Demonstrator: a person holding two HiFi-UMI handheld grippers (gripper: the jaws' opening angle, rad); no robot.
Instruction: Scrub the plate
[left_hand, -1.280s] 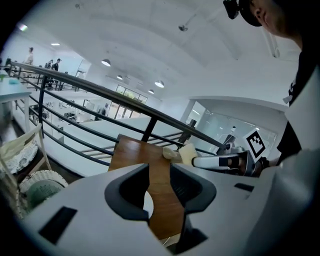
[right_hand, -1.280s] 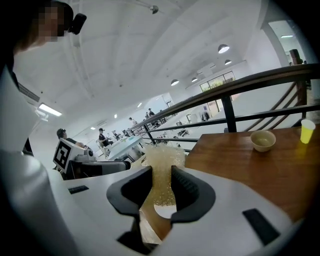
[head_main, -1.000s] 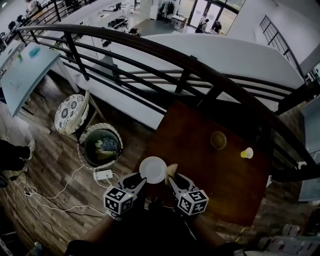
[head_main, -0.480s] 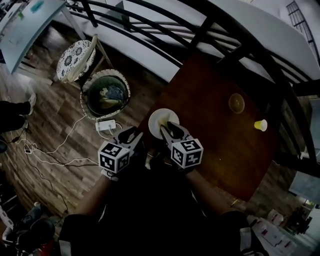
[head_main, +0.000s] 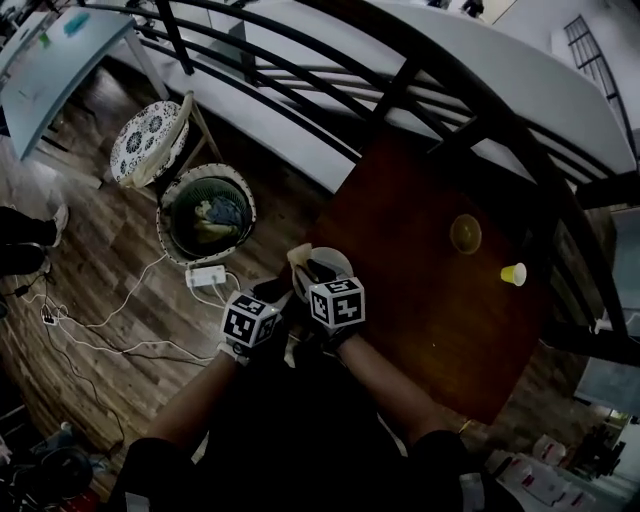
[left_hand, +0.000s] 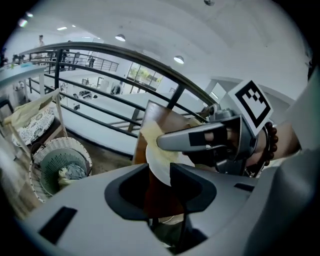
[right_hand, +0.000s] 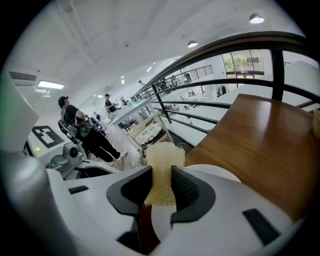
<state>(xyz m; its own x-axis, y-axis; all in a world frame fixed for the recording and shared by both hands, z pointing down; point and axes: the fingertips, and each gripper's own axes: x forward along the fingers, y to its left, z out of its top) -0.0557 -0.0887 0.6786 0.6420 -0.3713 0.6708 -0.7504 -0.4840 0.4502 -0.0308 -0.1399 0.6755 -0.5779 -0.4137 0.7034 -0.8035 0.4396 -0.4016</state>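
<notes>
A white plate (head_main: 336, 258) sits at the near left edge of the brown table (head_main: 430, 310). My left gripper (head_main: 283, 292) is shut on its near rim. In the left gripper view the plate (left_hand: 159, 161) fills the gap between the jaw tips. My right gripper (head_main: 312, 270) is shut on a yellow sponge (head_main: 299, 256) and reaches over the plate toward its left side. In the right gripper view the sponge (right_hand: 161, 162) sticks up from between the jaws, with the plate (right_hand: 212, 172) just below and to the right. The right gripper's finger (left_hand: 200, 137) crosses above the plate.
On the table farther right stand a small bowl (head_main: 465, 233) and a yellow cup (head_main: 513, 273). A round basket (head_main: 205, 225) with cloth, a cushioned chair (head_main: 145, 140), and a power strip (head_main: 205, 275) with cables are on the floor at left. A dark railing (head_main: 400, 85) runs behind the table.
My right gripper has carried the sponge from the plate's right side across it to its left side. The left gripper stays at the plate's near rim.
</notes>
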